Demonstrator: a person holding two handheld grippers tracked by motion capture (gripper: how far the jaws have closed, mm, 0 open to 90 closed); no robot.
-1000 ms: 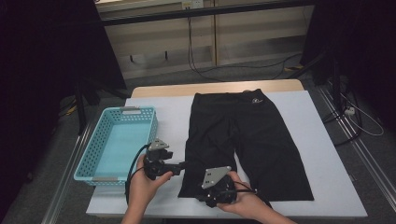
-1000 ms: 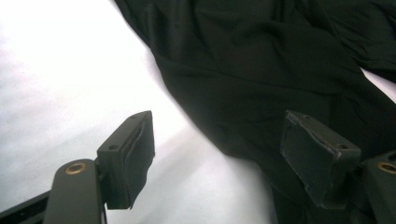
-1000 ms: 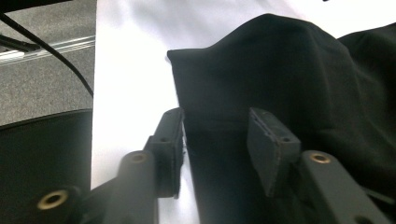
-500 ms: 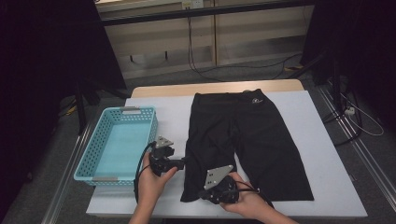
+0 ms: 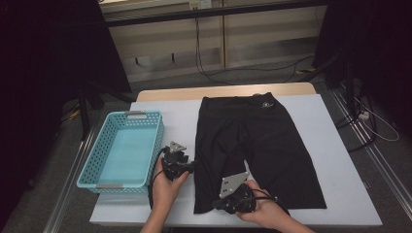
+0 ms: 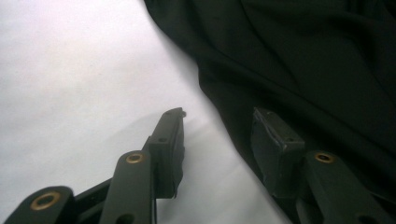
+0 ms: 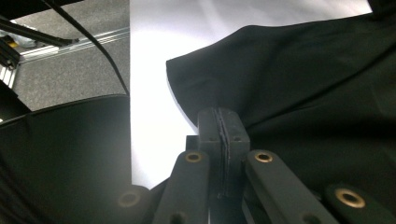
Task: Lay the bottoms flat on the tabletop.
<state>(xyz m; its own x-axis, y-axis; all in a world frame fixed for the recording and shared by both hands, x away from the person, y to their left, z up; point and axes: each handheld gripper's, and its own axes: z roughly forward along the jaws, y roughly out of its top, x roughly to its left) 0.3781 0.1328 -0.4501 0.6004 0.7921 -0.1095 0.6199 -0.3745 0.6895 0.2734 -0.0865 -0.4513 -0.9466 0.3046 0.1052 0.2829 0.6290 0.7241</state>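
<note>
A pair of black shorts (image 5: 257, 141) lies flat on the white table (image 5: 175, 116), waistband at the far side. My left gripper (image 5: 190, 168) sits low at the outer edge of the shorts' left leg. In the left gripper view its jaws (image 6: 219, 126) straddle that edge, one finger (image 6: 169, 140) on bare table and the other over the cloth (image 6: 303, 60). They have just been closing, and a gap still shows. My right gripper (image 5: 216, 205) is at the hem of the same leg. Seen in the right gripper view, it (image 7: 219, 116) is shut on the fabric (image 7: 303, 79).
A teal perforated basket (image 5: 150, 115) stands on the left part of the table, close to my left hand. Bare white table lies between basket and shorts and to the right of the shorts. Floor, rails and cables surround the table.
My left gripper has shifted right toward the shorts' edge and sunk lower, its jaws narrower than before. The right gripper stays at the hem.
</note>
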